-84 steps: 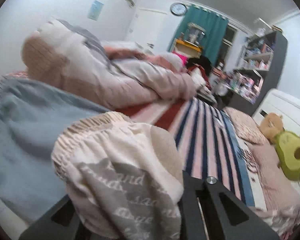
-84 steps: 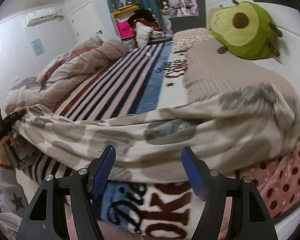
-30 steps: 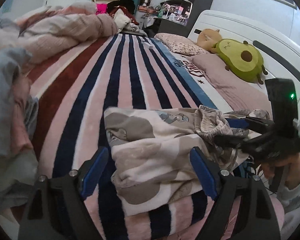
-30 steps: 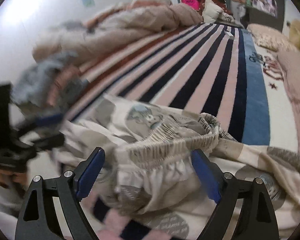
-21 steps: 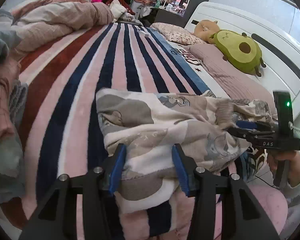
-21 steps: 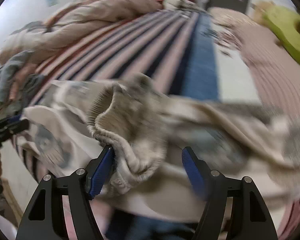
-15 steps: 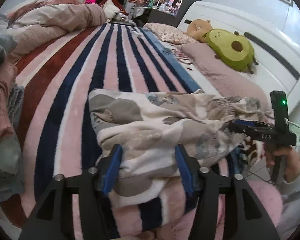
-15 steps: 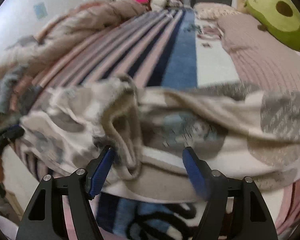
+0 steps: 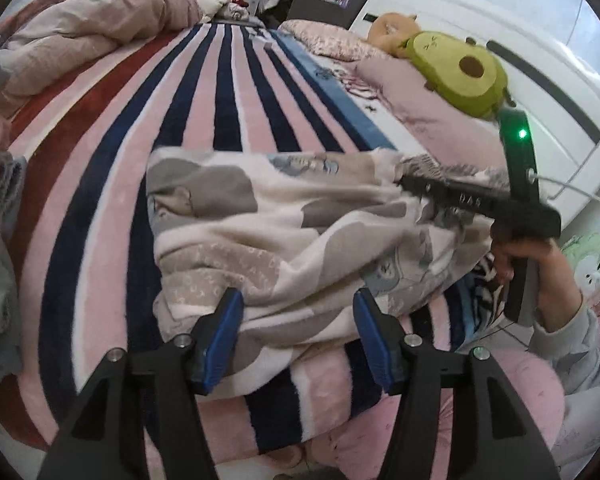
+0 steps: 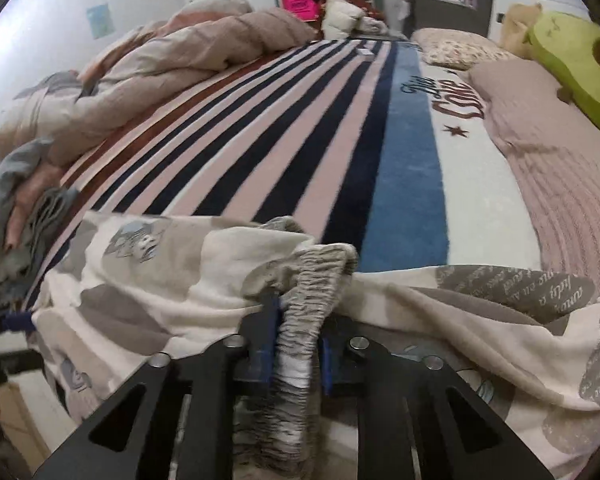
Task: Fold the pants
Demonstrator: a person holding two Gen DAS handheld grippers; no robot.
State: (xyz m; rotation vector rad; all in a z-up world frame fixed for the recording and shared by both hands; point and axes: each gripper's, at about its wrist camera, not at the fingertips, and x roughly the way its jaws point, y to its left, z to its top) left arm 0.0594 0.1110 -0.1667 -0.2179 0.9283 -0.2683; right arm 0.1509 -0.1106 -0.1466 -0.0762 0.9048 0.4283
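Cream pants (image 9: 300, 232) with grey and beige patches lie crumpled on the striped blanket (image 9: 204, 92) near the bed's front edge. My left gripper (image 9: 298, 334) is open, its blue pads either side of the pants' near edge. My right gripper (image 10: 296, 344) is shut on the pants' gathered elastic waistband (image 10: 316, 280), with the fabric pinched between its pads. It also shows in the left wrist view (image 9: 460, 196) at the pants' right end. The pants (image 10: 148, 276) spread left and right of it.
A rumpled pink duvet (image 10: 172, 64) and a heap of clothes (image 10: 16, 200) lie on the left of the bed. A green avocado plush (image 9: 460, 68) and pillows (image 10: 460, 48) lie by the white headboard (image 9: 548, 80). Shelves and clutter stand at the far end.
My right gripper has closed on the waistband, having been open half a second ago. My left gripper has opened a little wider at the pants' near edge.
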